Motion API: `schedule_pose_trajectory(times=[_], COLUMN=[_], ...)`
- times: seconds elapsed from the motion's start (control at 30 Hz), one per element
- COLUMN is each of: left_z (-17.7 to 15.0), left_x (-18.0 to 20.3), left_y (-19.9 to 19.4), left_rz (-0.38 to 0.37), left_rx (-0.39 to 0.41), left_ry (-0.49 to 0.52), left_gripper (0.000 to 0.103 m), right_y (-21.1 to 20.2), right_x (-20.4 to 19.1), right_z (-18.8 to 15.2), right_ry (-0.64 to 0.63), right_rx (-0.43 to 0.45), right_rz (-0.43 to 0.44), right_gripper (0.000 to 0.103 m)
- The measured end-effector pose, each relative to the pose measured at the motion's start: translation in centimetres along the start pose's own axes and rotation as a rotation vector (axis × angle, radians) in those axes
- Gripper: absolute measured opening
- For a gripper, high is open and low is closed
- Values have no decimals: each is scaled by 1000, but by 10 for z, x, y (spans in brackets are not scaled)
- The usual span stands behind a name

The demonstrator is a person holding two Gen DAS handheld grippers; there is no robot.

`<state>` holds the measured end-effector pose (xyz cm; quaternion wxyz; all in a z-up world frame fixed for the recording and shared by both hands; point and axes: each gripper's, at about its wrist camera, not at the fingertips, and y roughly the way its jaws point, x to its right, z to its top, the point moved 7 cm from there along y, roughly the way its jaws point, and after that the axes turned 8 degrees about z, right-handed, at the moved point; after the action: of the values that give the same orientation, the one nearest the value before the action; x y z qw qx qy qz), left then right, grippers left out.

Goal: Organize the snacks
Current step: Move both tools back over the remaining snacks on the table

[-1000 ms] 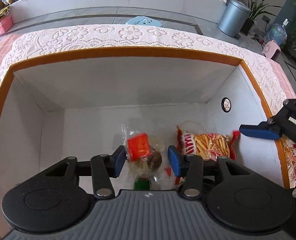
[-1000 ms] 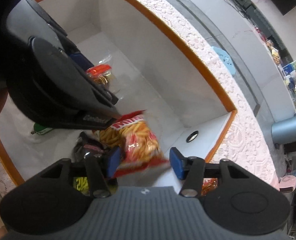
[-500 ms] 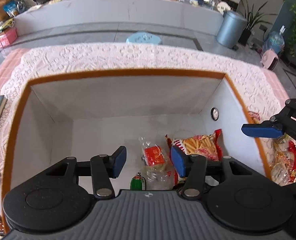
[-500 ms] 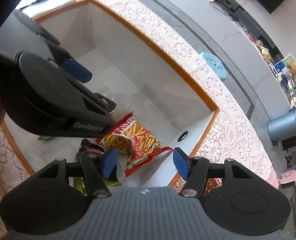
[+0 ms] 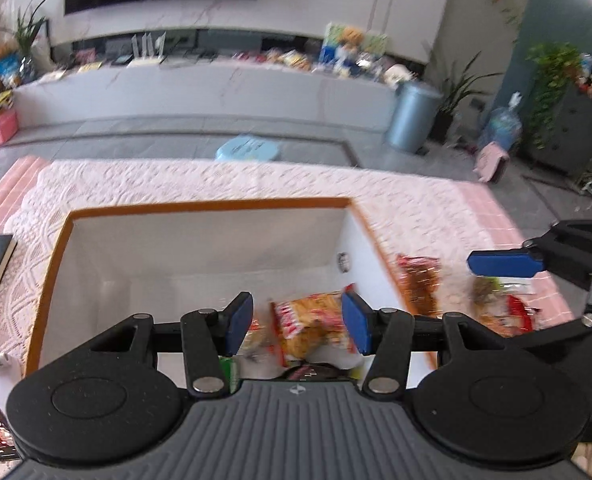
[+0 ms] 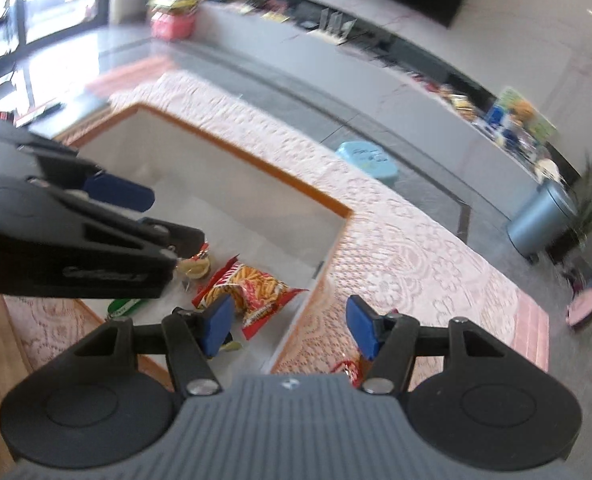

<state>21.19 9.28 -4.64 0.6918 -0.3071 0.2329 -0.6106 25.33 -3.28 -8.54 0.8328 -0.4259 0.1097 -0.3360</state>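
Snacks released in box, jaws wider, raised

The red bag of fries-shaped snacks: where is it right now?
The red snack bag lies on the floor of the white box, near its right wall, beside a small clear-wrapped snack; neither gripper holds it.

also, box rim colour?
Orange rim on a white box, clearest in the right wrist view.

Both wrist views look steeply down from above, near the white box – left squarely, right obliquely from its right.
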Motion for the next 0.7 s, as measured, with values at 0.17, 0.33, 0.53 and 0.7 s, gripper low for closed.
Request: schedule_pose_trajectory(times=[0.17,0.33,0.53,0.7], left_z=[-11,-24,-40,-54], left_x=[25,47,70,102], left_y=[-22,-35,-41,-46], left_rz=[-59,-89,-142,-220], left_rx=[65,86,86,78], left_ry=[55,82,99,156], left_gripper=[61,61,61,61], right_y=[-25,-51,-86,-101], right_x=[18,33,48,60], right_z=[-31,-65,-115,-161], right_ry=[144,290,436,543], right_rx=[72,153,230,228], right_rz=[-25,-63,-160,-226], right_gripper=[60,60,60,60])
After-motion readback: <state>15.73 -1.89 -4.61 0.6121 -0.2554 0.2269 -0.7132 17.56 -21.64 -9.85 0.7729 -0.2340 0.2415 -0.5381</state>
